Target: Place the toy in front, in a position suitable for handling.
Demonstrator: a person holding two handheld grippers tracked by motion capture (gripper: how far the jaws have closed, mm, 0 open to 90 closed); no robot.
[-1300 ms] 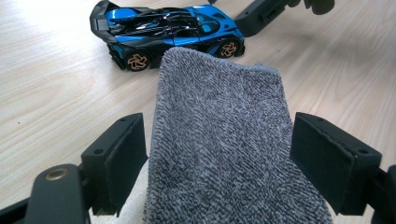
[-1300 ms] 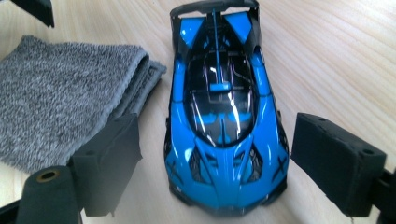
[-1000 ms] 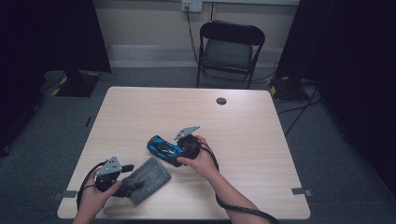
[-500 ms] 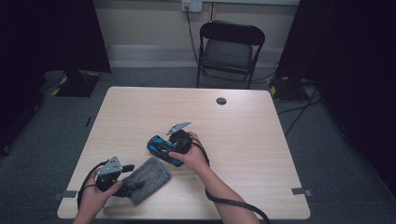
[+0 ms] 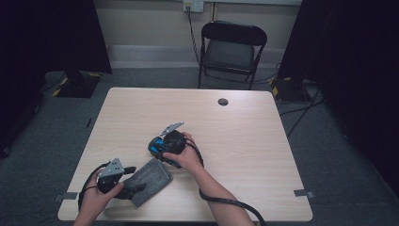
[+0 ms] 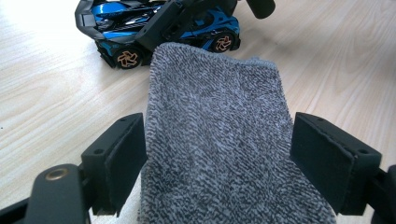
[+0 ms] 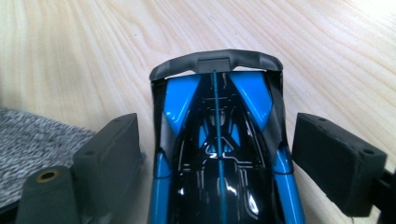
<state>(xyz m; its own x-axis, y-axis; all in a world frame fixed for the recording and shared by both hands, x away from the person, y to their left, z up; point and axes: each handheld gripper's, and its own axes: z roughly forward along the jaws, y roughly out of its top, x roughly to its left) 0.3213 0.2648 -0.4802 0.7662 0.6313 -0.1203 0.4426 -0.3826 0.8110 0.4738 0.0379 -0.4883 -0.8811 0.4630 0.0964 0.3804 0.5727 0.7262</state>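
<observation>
A blue and black toy car (image 5: 156,147) sits on the wooden table (image 5: 244,141) near the middle front. My right gripper (image 5: 165,145) is open, its jaws straddling the car's body; in the right gripper view the car (image 7: 219,154) fills the gap of that gripper (image 7: 224,158), with a small space at the right jaw. A grey cloth (image 5: 153,180) lies flat to the car's front left. My left gripper (image 5: 131,185) is open with the cloth's near end (image 6: 219,140) between its jaws (image 6: 224,158). Past the cloth, the car (image 6: 126,28) and the other gripper's jaw show.
A small black round disc (image 5: 223,101) lies near the table's far edge. A black folding chair (image 5: 233,47) stands behind the table. The right gripper's cable (image 5: 230,203) trails off the front edge. Dark curtains flank the room.
My right gripper has moved left along the table and now straddles the toy car. The left gripper and the cloth have stayed in place.
</observation>
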